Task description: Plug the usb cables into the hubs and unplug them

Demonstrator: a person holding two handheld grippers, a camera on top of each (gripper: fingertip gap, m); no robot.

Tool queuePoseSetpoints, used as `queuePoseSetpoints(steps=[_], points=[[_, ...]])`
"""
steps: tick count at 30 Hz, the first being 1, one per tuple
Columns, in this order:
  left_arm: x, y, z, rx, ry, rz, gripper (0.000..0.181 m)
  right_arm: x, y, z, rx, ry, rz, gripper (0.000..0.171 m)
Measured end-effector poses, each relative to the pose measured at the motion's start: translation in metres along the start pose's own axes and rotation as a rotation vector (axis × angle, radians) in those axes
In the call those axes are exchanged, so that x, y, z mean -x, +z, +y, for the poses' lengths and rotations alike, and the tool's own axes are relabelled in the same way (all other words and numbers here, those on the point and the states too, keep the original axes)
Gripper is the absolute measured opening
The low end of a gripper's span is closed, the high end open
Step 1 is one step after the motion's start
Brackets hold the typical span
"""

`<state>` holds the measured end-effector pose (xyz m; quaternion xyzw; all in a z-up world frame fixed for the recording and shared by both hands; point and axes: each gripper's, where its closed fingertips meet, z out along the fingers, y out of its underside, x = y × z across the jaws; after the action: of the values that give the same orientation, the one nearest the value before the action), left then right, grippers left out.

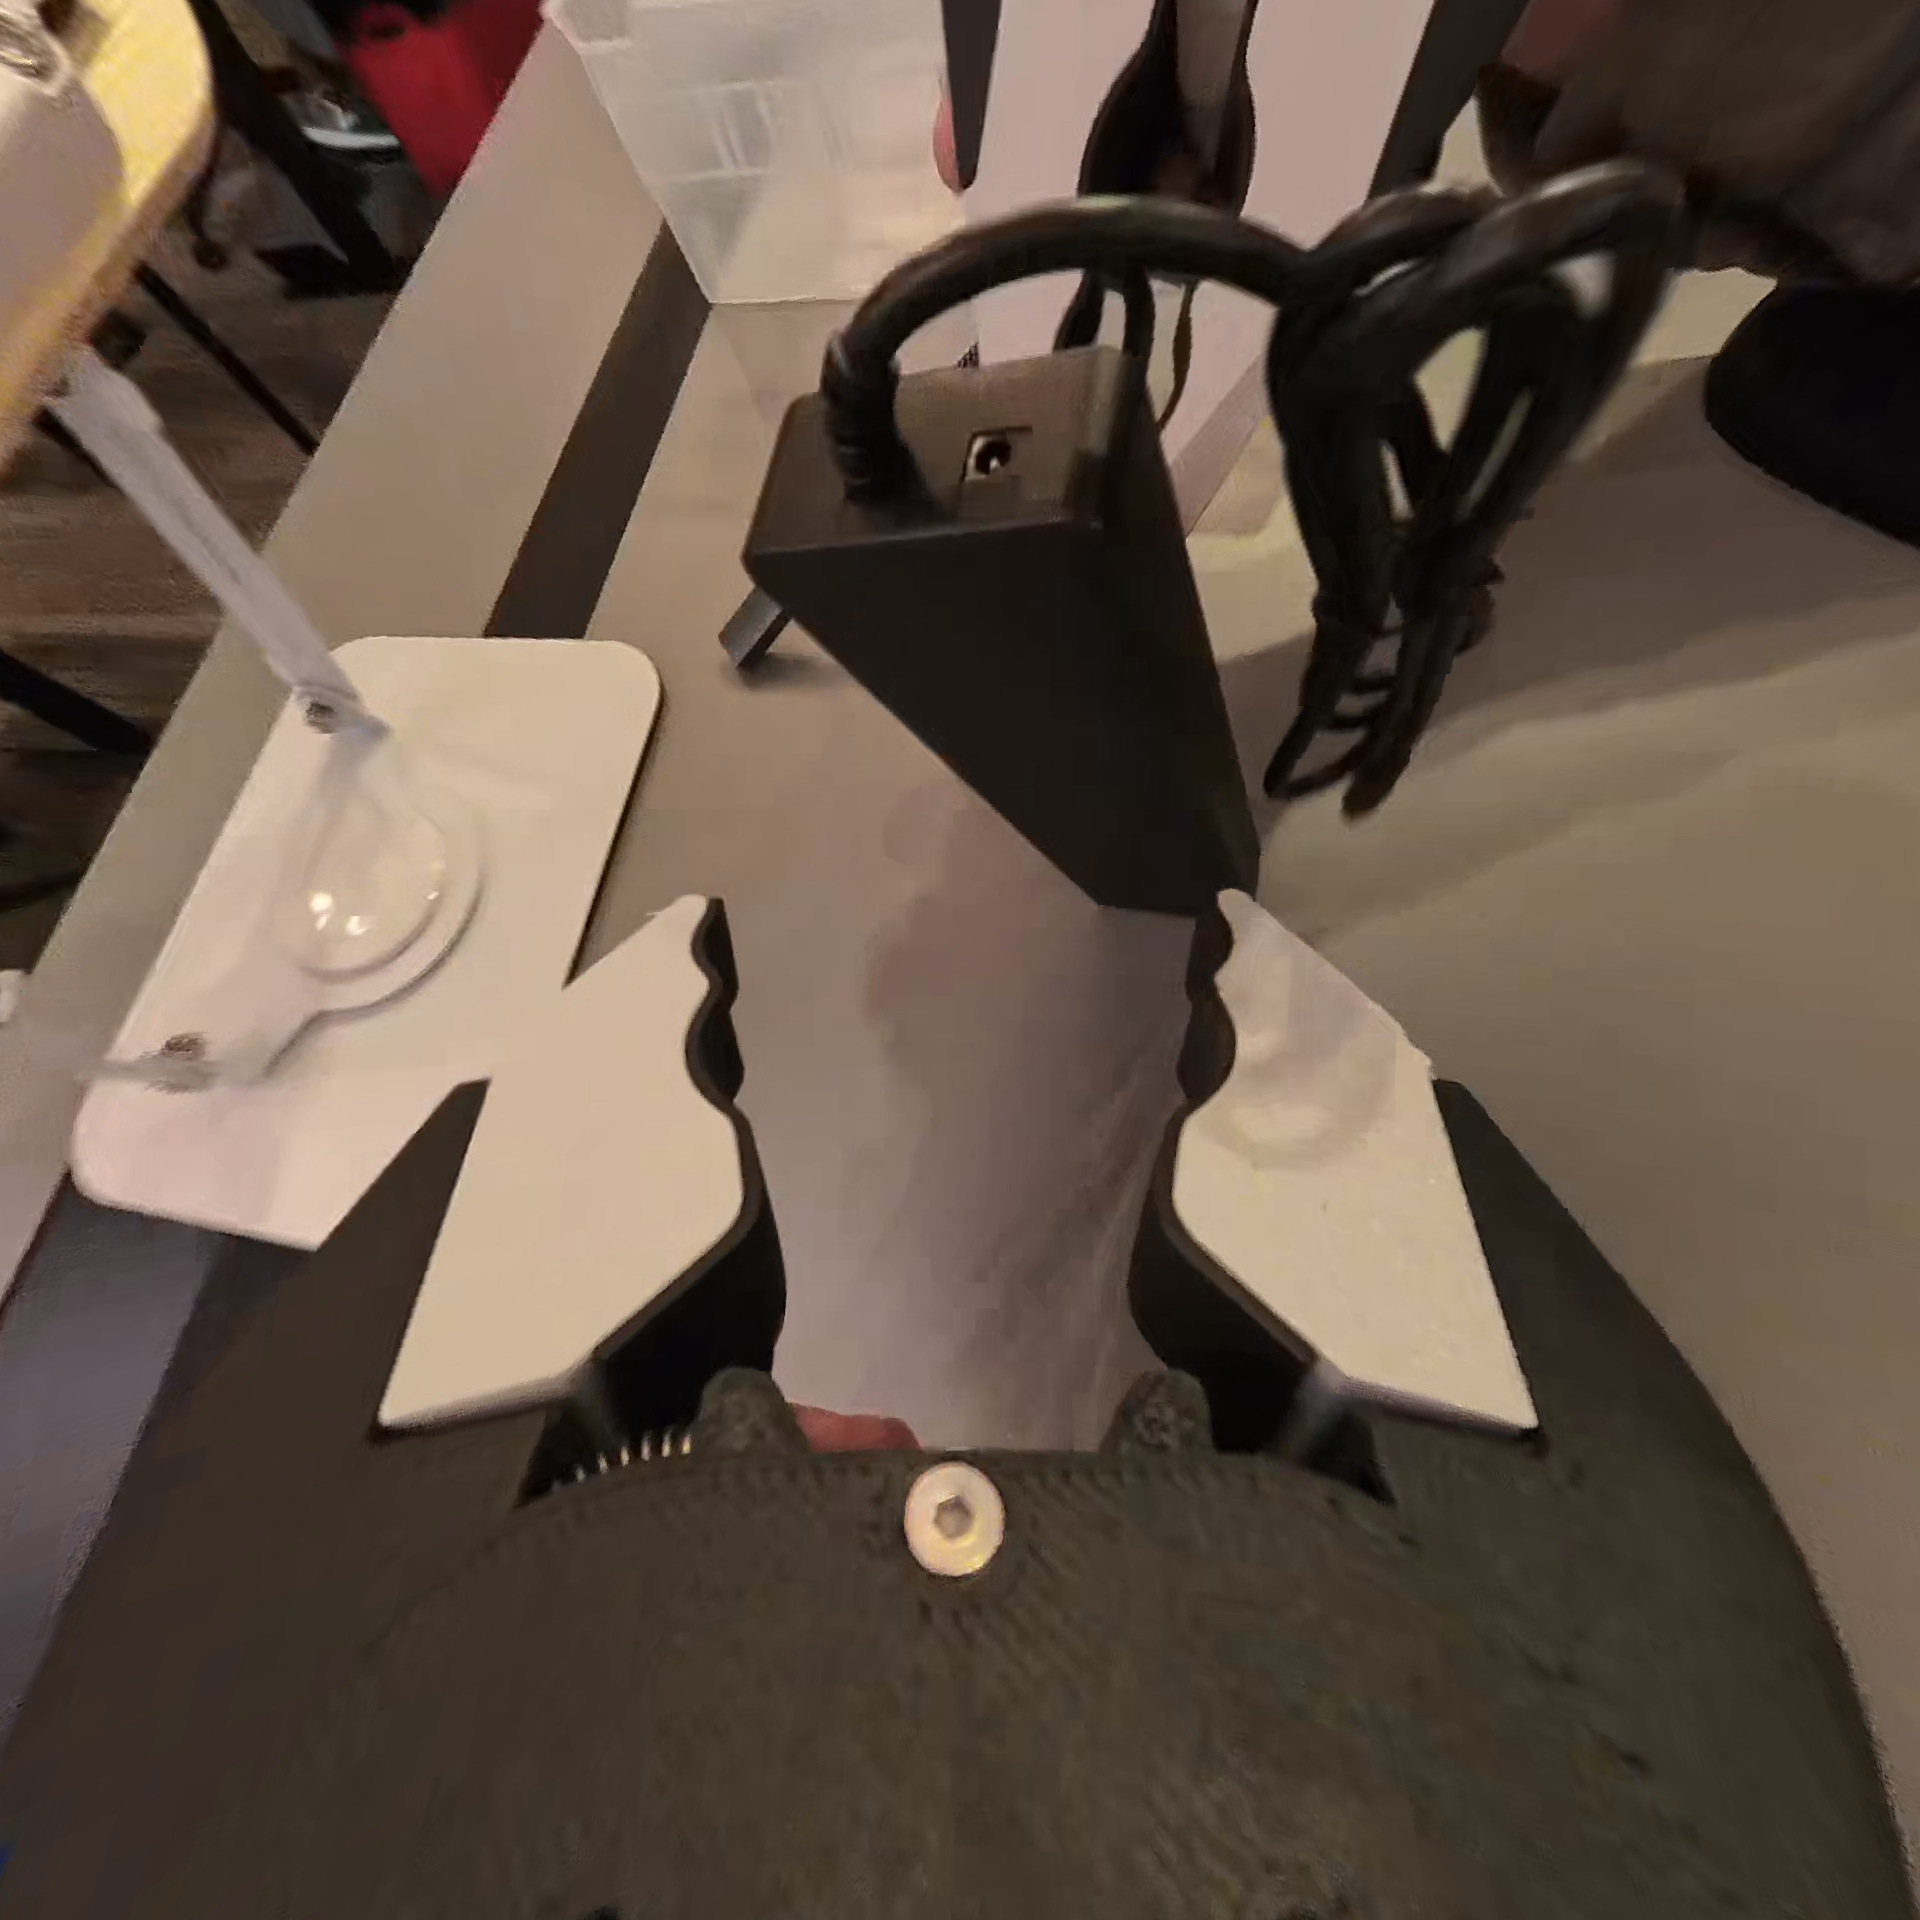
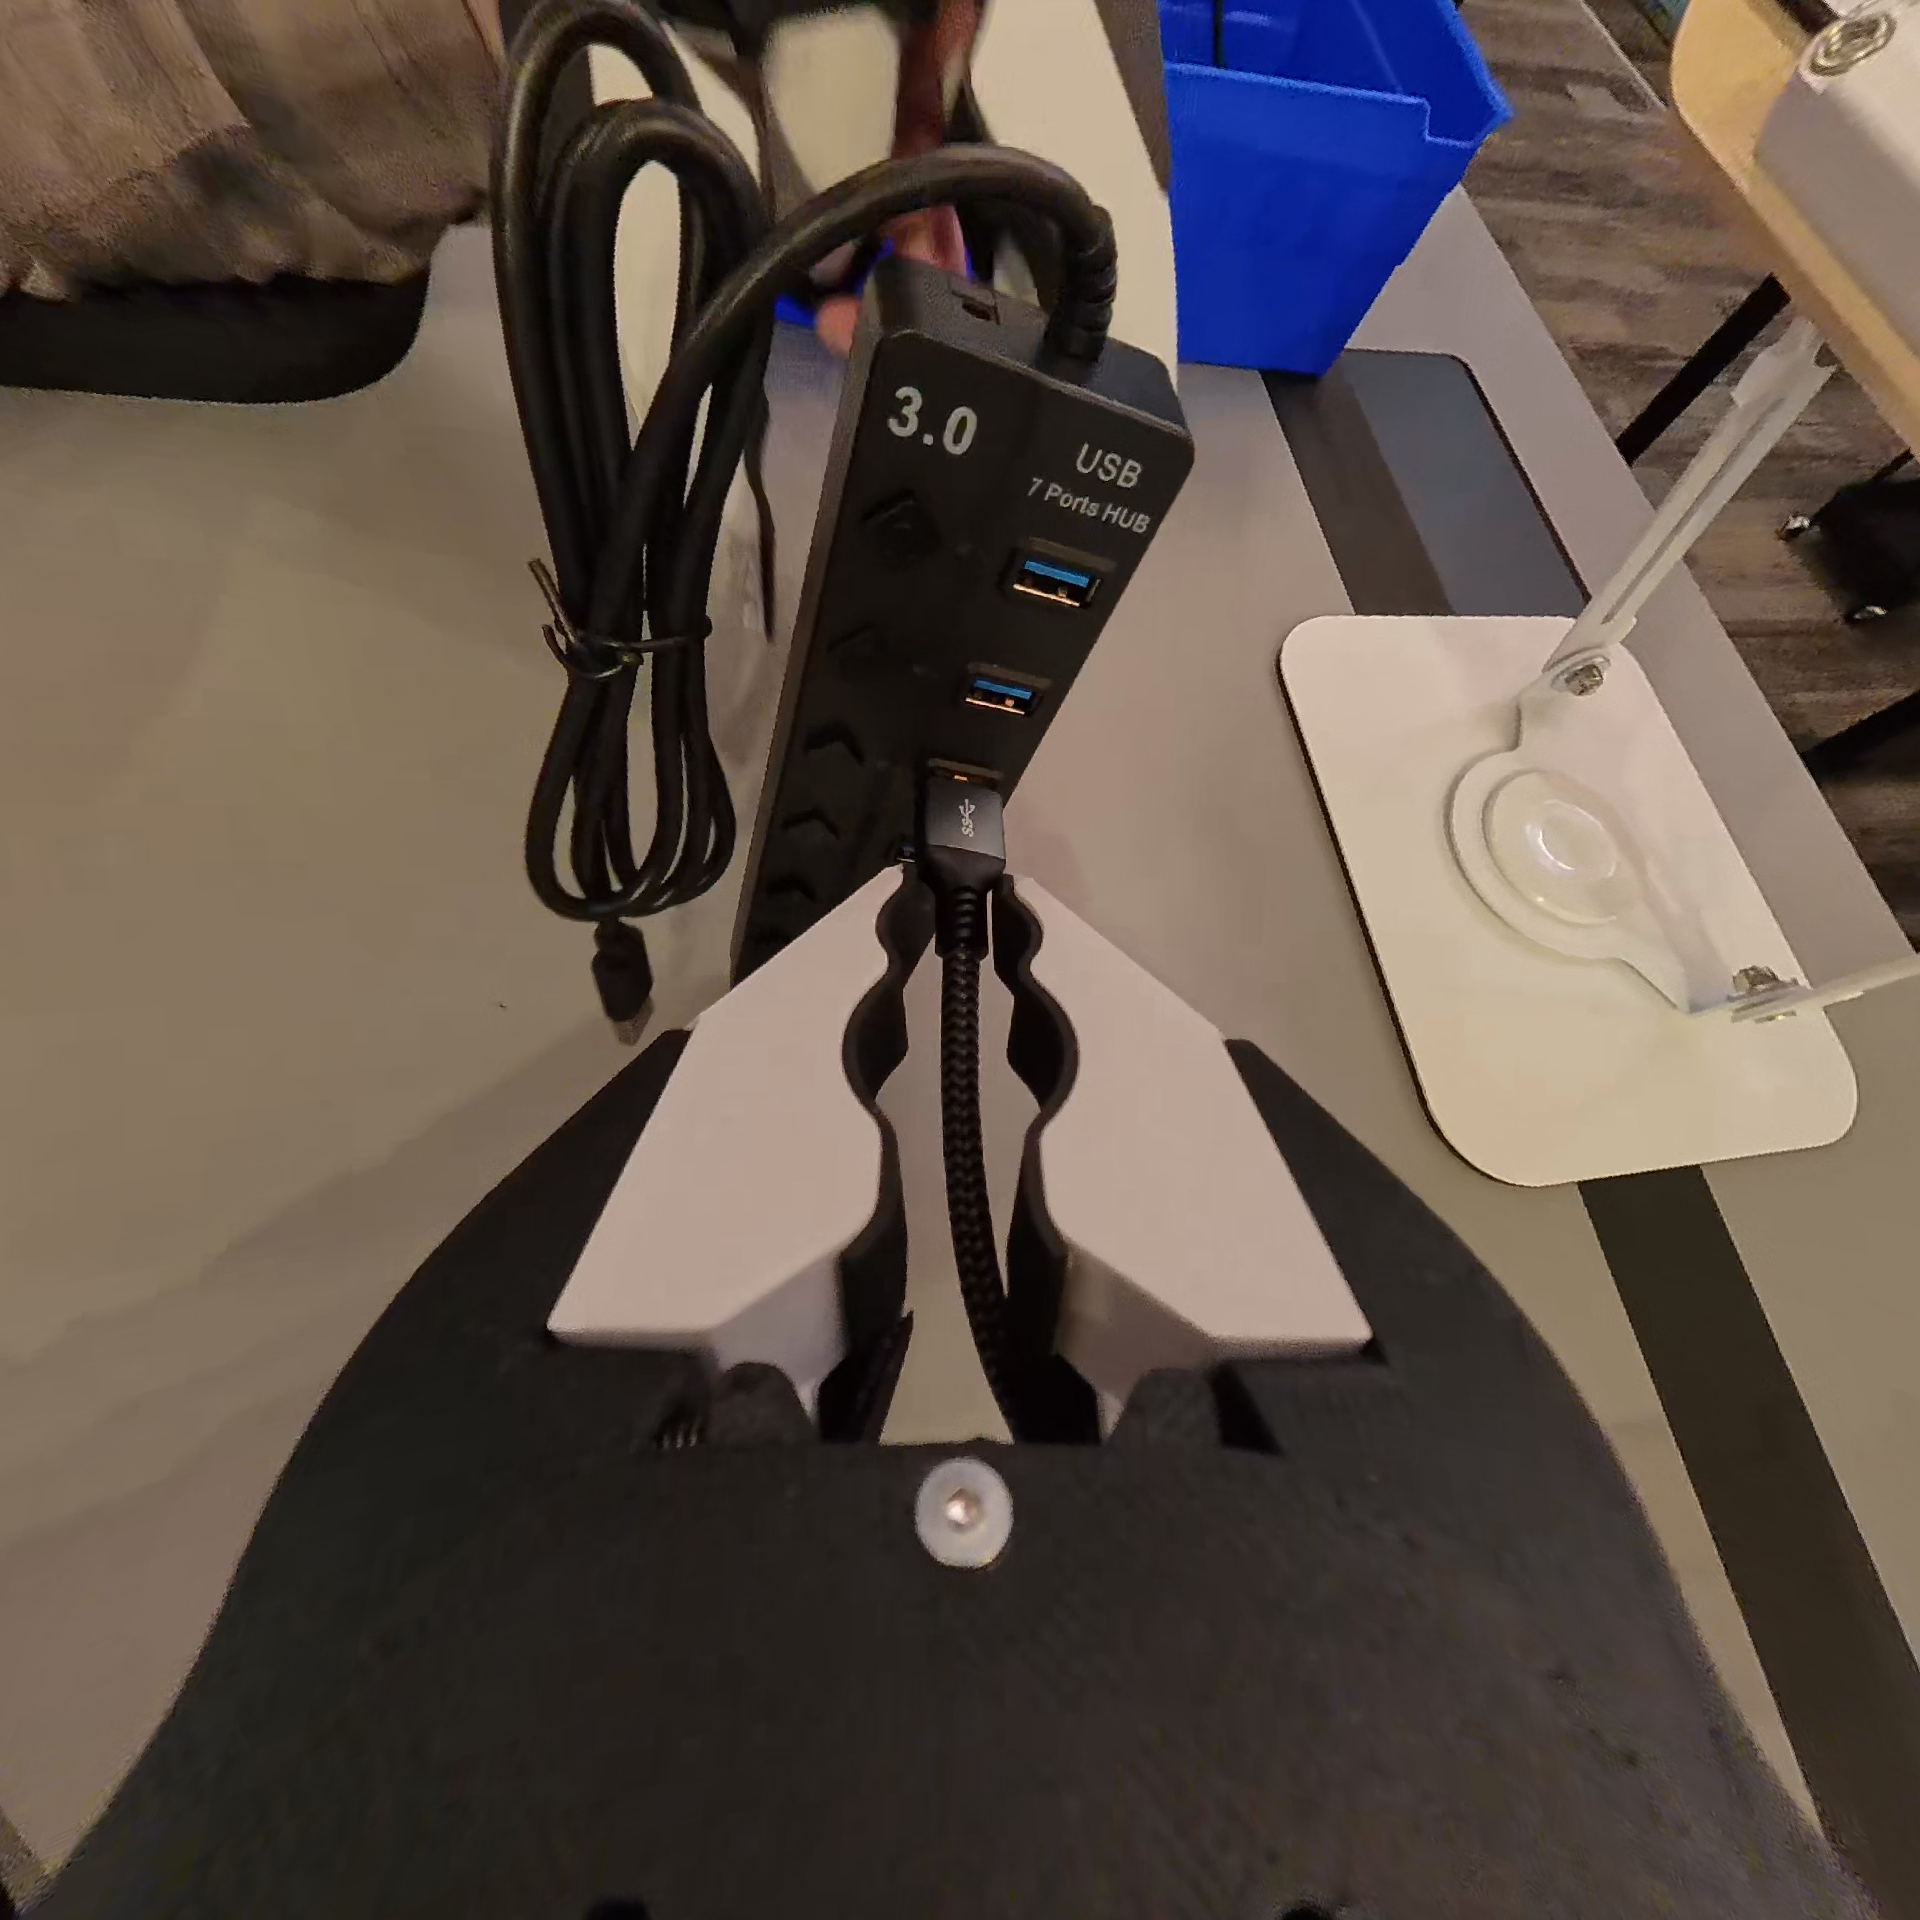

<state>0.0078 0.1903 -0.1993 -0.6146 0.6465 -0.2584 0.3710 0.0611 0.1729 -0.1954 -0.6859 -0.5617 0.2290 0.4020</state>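
The right gripper (image 2: 951, 914) is clamped on the braided USB cable (image 2: 966, 1101) just behind its plug (image 2: 961, 821), which sits at the third port of the black seven-port USB hub (image 2: 966, 613); whether it is fully seated cannot be judged from this angle. The hub stands tilted off the grey table (image 2: 260, 831). The left gripper (image 1: 971, 925) has its jaws spread apart and holds nothing, its right fingertip (image 1: 1247, 935) touching or just beside the hub's (image 1: 997, 644) near corner. To do the step well, the force should run straight along the port axis while the left gripper steadies the hub body. The hub's own bundled lead (image 2: 613, 675) hangs close on the left; a white stand base (image 2: 1558, 1039) and a blue bin (image 2: 1309, 187) lie clear of the work.
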Motion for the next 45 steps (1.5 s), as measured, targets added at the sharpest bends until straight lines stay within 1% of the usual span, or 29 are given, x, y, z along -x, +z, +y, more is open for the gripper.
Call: queuePoseSetpoints(steps=[2,4,7,10,13,16,20,22,24,26,28,29,32,37,41,45], points=[[-0.007,0.018,0.002,-0.007,-0.005,0.028,0.083,0.001,0.0,0.0,0.001,-0.011,-0.001,0.011],[-0.017,0.028,-0.004,-0.051,0.008,0.057,0.085,0.003,0.0,-0.001,0.002,-0.027,-0.007,0.011],[-0.033,0.032,-0.014,-0.1,-0.004,0.137,0.095,0.008,0.0,-0.002,0.014,-0.052,-0.017,0.011],[-0.04,0.034,-0.018,-0.1,0.015,0.149,0.098,0.012,0.001,-0.004,0.026,-0.076,-0.025,0.011],[-0.039,0.034,-0.025,-0.116,0.052,0.112,0.086,0.014,0.002,-0.004,0.039,-0.08,-0.027,0.011],[-0.039,0.035,-0.027,-0.103,0.078,0.082,0.086,0.014,0.003,-0.001,0.053,-0.079,-0.03,0.011],[-0.028,0.018,-0.034,-0.068,0.136,0.001,0.097,0.015,0.003,0.0,0.064,-0.08,-0.031,0.011],[-0.03,0.006,-0.043,-0.08,0.132,0.014,0.1,0.017,0.004,-0.002,0.069,-0.089,-0.034,0.011],[-0.026,-0.006,-0.053,-0.097,0.151,-0.01,0.101,0.019,0.005,-0.004,0.075,-0.097,-0.033,0.011],[-0.026,-0.014,-0.056,-0.056,0.177,-0.023,0.101,0.021,0.007,-0.007,0.082,-0.103,-0.033,0.011],[-0.035,-0.018,-0.052,0.008,0.18,0.026,0.103,0.024,0.009,-0.009,0.096,-0.115,-0.028,0.011],[-0.035,-0.019,-0.051,0.034,0.197,0.007,0.103,0.026,0.01,-0.011,0.107,-0.123,-0.023,0.011],[-0.046,-0.023,-0.042,0.139,0.214,0.026,0.095,0.032,0.013,-0.015,0.135,-0.144,-0.018,0.01],[-0.045,-0.024,-0.016,0.316,0.233,-0.016,0.09,0.039,0.021,-0.022,0.172,-0.17,0.004,0.01],[-0.046,-0.02,-0.011,0.334,0.223,0.004,0.083,0.042,0.025,-0.025,0.195,-0.181,0.021,0.01],[-0.048,-0.026,-0.01,0.351,0.251,0.002,0.078,0.046,0.028,-0.028,0.2,-0.18,0.019,0.01]])
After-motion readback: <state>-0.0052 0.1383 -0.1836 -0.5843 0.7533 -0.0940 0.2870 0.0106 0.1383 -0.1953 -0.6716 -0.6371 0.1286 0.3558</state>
